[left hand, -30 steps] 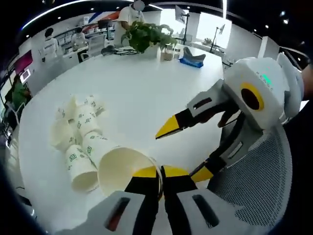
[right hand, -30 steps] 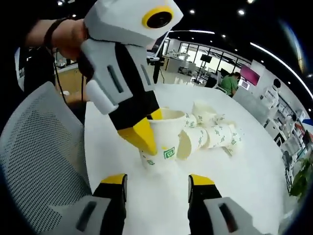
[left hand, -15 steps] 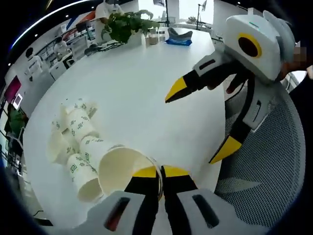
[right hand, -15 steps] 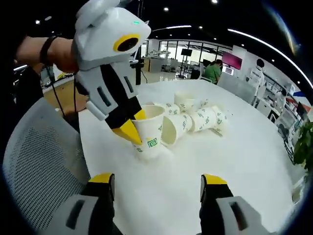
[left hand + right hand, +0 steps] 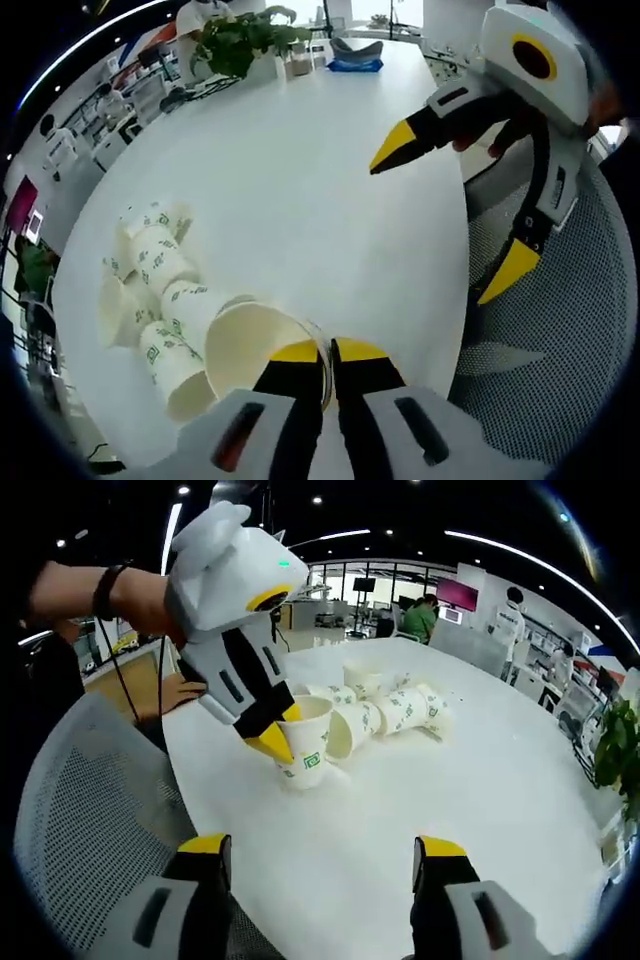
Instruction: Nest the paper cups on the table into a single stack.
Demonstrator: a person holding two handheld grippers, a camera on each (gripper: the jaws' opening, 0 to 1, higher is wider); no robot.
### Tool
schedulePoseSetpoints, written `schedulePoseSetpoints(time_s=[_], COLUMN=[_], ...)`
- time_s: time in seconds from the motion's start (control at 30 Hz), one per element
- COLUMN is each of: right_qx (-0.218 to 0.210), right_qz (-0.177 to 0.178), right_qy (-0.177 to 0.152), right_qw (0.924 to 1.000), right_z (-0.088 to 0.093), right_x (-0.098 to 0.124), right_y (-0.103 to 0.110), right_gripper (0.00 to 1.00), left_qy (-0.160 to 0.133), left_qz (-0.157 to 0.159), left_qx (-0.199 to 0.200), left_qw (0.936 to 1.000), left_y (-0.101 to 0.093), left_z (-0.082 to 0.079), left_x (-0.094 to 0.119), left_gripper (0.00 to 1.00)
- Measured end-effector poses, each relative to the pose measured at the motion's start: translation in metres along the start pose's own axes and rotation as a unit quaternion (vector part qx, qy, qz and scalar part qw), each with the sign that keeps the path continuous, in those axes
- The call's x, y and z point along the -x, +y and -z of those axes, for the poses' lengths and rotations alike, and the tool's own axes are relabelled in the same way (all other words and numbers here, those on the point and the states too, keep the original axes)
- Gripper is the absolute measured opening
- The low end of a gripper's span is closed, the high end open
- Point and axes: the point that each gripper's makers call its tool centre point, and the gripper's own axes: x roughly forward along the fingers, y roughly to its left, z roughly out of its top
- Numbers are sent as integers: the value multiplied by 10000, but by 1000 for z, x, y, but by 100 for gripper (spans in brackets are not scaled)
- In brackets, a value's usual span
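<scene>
A white paper cup with green print [image 5: 250, 345] stands upright near the table edge, and my left gripper [image 5: 328, 352] is shut on its rim. The same cup [image 5: 305, 750] appears in the right gripper view with the left gripper [image 5: 274, 738] pinching its near rim. Several more cups [image 5: 150, 285] lie tumbled on their sides just behind it, also visible as a pile of cups [image 5: 385, 705]. My right gripper [image 5: 320, 847] hangs open with nothing between its jaws, back from the cup over the table's near edge. In the left gripper view the right gripper [image 5: 452, 212] stands at the upper right.
The round white table [image 5: 300, 170] stretches away with a potted plant [image 5: 235, 35] and small items at its far side. A grey mesh chair [image 5: 80, 800] stands at the near edge, beside the held cup. People sit at desks in the background.
My right gripper has drawn back from the held cup and its jaws stand wider apart. The left gripper keeps its grip on the cup's rim.
</scene>
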Motion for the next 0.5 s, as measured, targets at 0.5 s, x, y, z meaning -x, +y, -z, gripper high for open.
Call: schedulePoseSetpoints(time_s=[0.5], right_qx=[-75], right_qz=[49], right_qy=[-31], right_qw=[10000], right_z=[-3], right_x=[7], right_y=[-1], right_gripper=[71], left_qy=[300], left_qz=[-25], left_qx=[-215], left_qw=[9993], left_y=[0], left_z=[1], left_x=[-7], left_gripper=[4])
